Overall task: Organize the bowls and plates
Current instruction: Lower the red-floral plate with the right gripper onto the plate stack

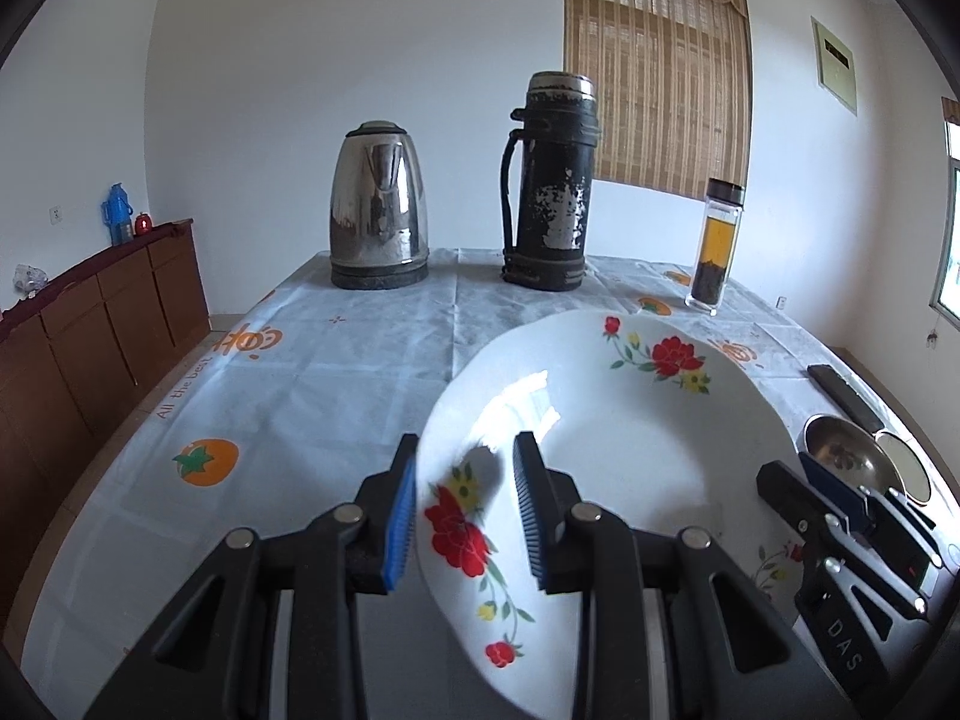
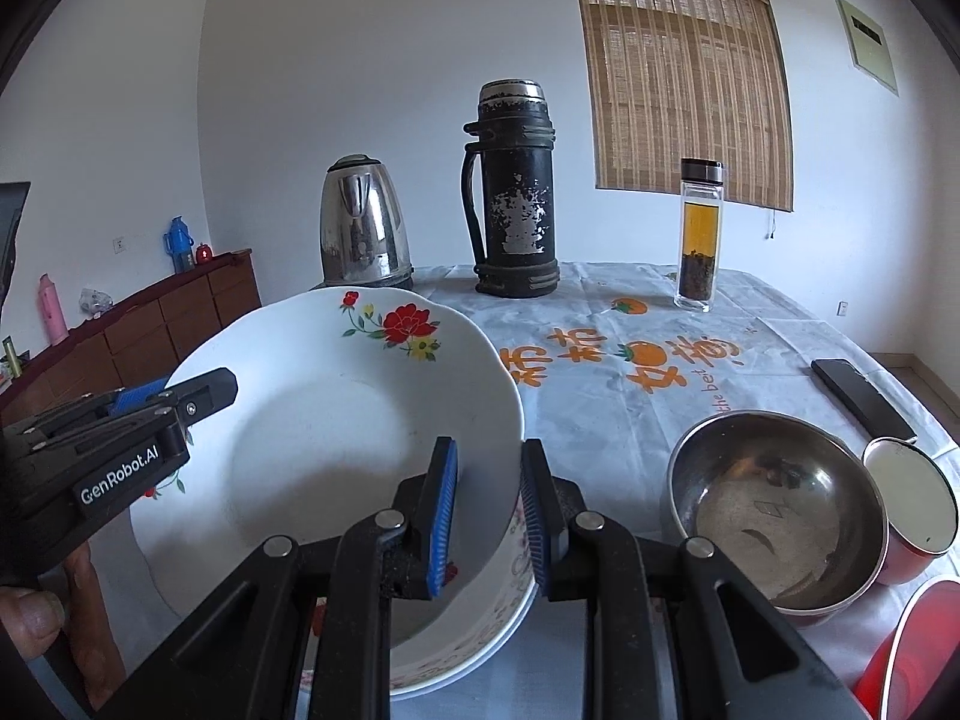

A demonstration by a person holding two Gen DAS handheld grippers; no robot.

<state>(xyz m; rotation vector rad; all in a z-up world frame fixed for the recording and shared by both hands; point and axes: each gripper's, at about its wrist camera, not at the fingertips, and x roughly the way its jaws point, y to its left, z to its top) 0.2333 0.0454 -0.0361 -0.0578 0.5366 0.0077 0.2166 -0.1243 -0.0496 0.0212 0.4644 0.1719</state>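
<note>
Porcelain, glossy white and printed with red roses, yellow blossoms and green stems, makes up the plate (image 1: pixel 618 420), a deep round dish with a broad sloping rim. Both grippers are holding it by opposite edges above the table (image 1: pixel 300 372). The left gripper (image 1: pixel 465 510) is pinching the plate's left rim between its ribbed blue pads (image 1: pixel 401 525), jaws narrowed onto the thin edge. The right gripper (image 2: pixel 489 510) is clamping the opposite rim the same way, one pad inside the dish and one outside. In the right wrist view the plate (image 2: pixel 336 408) is sitting tilted over a stack (image 2: pixel 474 636) of similar white dishes, whose patterned rims are showing beneath it; whether it is touching them I cannot tell.

Just right of the stack a round steel bowl (image 2: pixel 780 510) is resting on the table, its brushed inside dull and scuffed. Beside it are a red cup (image 2: pixel 912 504) with a pale lining and a flat black slab-like device (image 2: pixel 861 399). At the far edge a shiny steel kettle (image 1: pixel 378 204) is standing beside a tall cylindrical black flask (image 1: pixel 549 180) with flaking paint, and a square clear bottle (image 1: pixel 717 240) is holding amber liquid over dark leaves. A thin creased cloth (image 1: pixel 210 462) printed with orange fruit is covering the table.
</note>
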